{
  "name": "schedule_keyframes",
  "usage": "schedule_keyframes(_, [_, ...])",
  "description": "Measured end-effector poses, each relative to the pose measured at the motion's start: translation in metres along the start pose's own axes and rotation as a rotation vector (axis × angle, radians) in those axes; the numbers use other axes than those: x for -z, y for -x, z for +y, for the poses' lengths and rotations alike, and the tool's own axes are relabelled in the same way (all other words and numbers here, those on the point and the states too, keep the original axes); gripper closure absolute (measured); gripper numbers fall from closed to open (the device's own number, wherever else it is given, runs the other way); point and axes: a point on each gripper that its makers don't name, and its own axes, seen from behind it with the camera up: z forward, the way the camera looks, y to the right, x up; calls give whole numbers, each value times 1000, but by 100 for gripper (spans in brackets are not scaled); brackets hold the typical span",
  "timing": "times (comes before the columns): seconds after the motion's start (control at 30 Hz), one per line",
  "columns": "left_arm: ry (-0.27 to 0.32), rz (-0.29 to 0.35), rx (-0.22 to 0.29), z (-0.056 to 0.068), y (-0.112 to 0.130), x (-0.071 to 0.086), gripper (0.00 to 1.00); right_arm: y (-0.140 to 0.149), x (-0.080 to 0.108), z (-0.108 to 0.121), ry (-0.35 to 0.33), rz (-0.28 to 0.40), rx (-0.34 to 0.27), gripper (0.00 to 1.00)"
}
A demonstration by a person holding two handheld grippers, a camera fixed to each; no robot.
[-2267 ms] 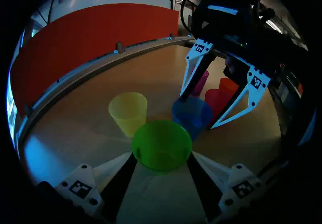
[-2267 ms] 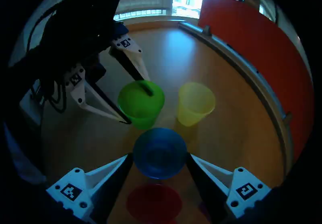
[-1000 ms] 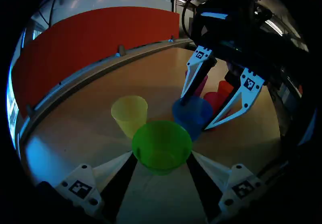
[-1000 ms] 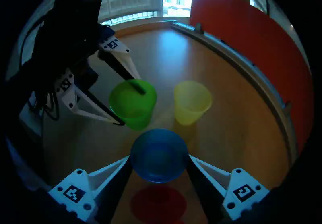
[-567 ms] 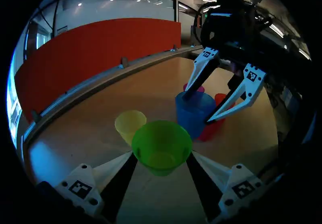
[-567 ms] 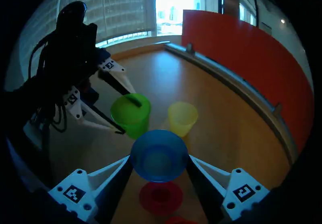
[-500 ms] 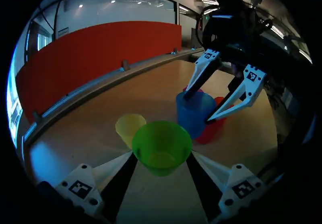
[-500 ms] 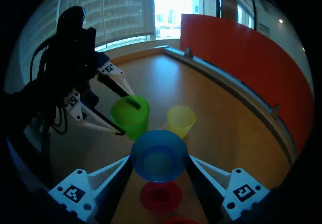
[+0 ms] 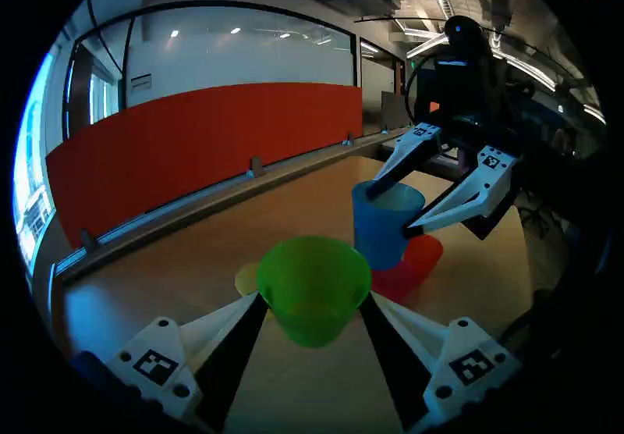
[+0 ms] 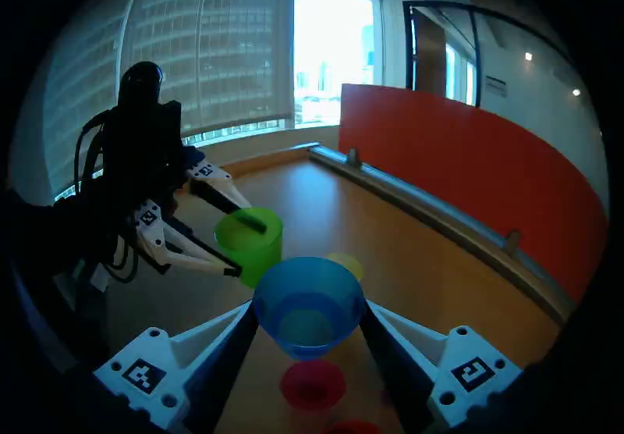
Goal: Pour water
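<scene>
Cups held above a wooden counter [image 10: 437, 278]: my left gripper [image 9: 313, 297] pinches a green cup [image 9: 313, 278] between both fingers, and my right gripper [image 10: 309, 309] clamps a blue cup [image 10: 309, 297] the same way. Both cups are upright, near each other and not touching. Whether either holds water I cannot tell. Down on the counter stand a yellow cup [image 10: 345, 265], half hidden behind the blue one in the right gripper view, and a red cup [image 10: 312, 385] that shows under the blue cup. A long red partition [image 9: 203, 137] runs along the counter's far edge above a grey rail [image 9: 203, 200]. Over it, in the left gripper view, rises a glass wall [image 9: 234, 51] dotted with small lights [image 9: 173, 33]. The right gripper view faces bright windows [image 10: 335, 51], part covered by blinds [image 10: 203, 59], with city buildings [image 10: 316, 106] outside.
</scene>
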Motion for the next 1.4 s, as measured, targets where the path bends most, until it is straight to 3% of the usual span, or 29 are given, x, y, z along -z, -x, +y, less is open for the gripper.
schedule_keyframes(0.3, [-14,94,7,11,-28,18,16,-16,23,-4,17,100,3,8])
schedule_keyframes(0.8, [3,212,7,38,-67,34,16,-39,56,-9,34,248,-17,9])
schedule_keyframes(1.17, [17,263,26,50,-80,40,16,-45,73,-6,32,347,-39,9])
schedule_keyframes(1.4, [25,278,25,54,-85,42,16,-48,79,-6,40,384,-17,9])
